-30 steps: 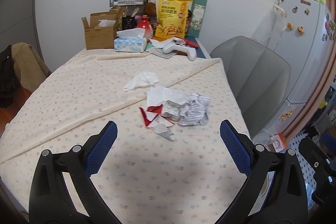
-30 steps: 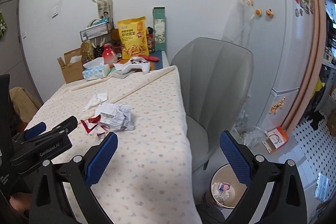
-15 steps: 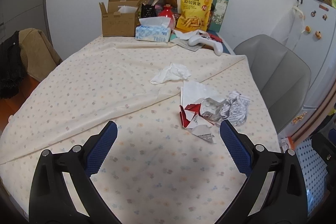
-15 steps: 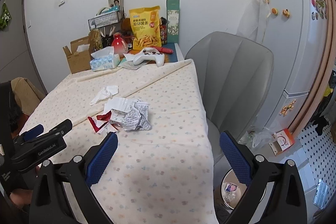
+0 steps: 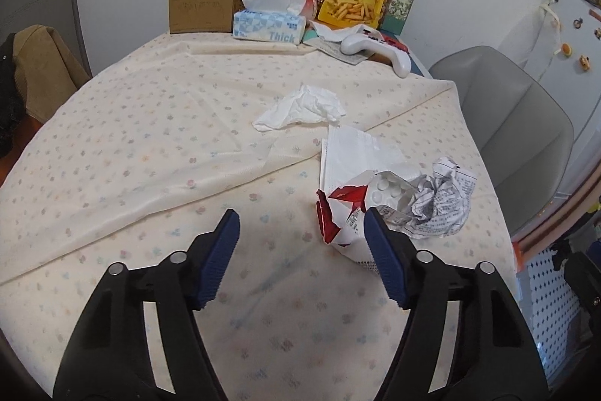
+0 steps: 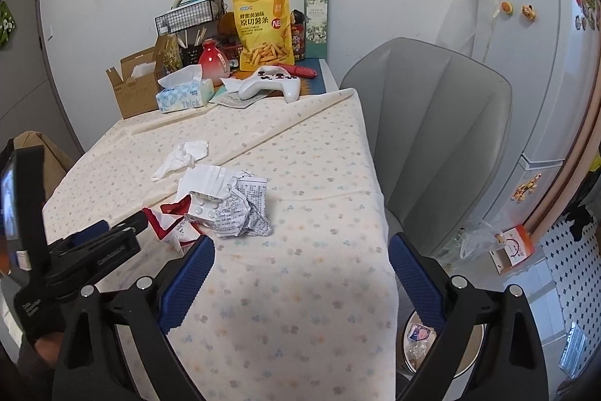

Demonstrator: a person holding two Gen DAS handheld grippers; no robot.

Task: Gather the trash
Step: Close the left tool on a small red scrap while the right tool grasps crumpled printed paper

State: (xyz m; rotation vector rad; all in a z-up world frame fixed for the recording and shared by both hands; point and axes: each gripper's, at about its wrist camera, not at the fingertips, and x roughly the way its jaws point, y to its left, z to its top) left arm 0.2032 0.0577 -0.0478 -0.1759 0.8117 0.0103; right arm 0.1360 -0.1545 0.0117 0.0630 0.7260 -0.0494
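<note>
The left wrist view looks from the near edge down along the cloth-covered bench [image 5: 131,145] toward the far wall, close above the pile of crumpled paper and torn red-and-white packaging [image 5: 390,205]. The right wrist view sits farther right and a little higher, facing the same wall, taking in the grey chair [image 6: 432,138] and white fridge [image 6: 544,62]. Both share the pile [image 6: 221,209] and the yellow snack bag [image 6: 265,29].

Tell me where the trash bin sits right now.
In the right wrist view, the trash bin stands on the floor at lower right, beside the table's edge and below the grey chair.
</note>
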